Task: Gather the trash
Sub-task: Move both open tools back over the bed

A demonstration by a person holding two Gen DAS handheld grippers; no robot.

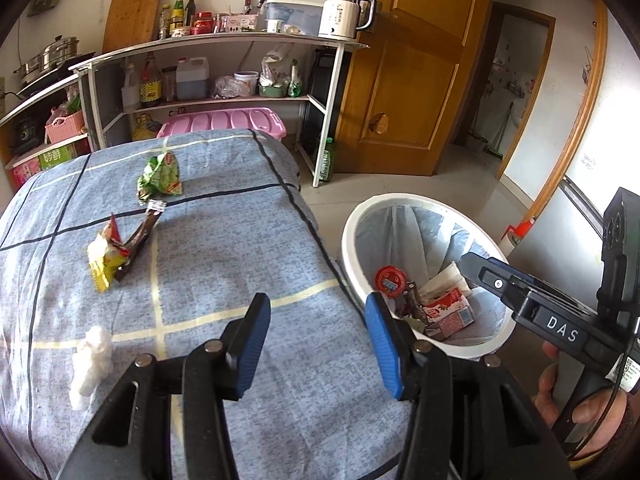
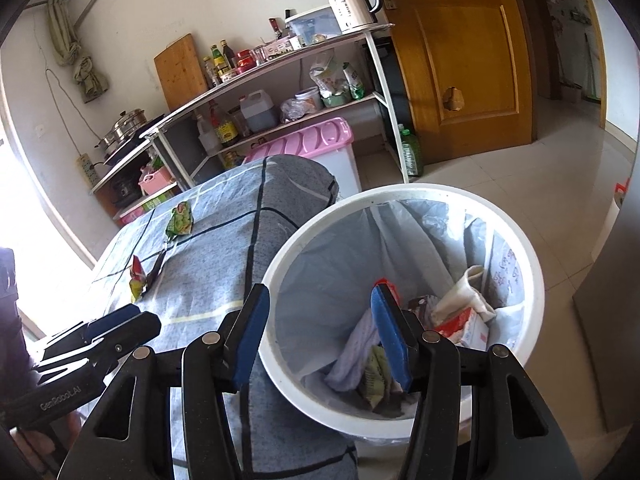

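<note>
Left tool (image 1: 318,338) wide open, empty, over the near edge of the cloth-covered surface (image 1: 224,248). Right tool (image 2: 316,332) wide open, empty, above the white bin (image 2: 400,200) just beside the surface; cartons and wrappers lie inside. Nearest on the surface: white tissue wad (image 1: 92,364). Farther: yellow-red wrapper (image 1: 108,258) touching a brown wrapper (image 1: 140,240), then a green packet (image 1: 162,174).

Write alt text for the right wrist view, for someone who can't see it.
An open, empty right tool hangs over the near rim of a white lined trash bin already holding a carton and wrappers. Beside the bin, a table under a blue checked cloth has snack wrappers left on it.
</note>
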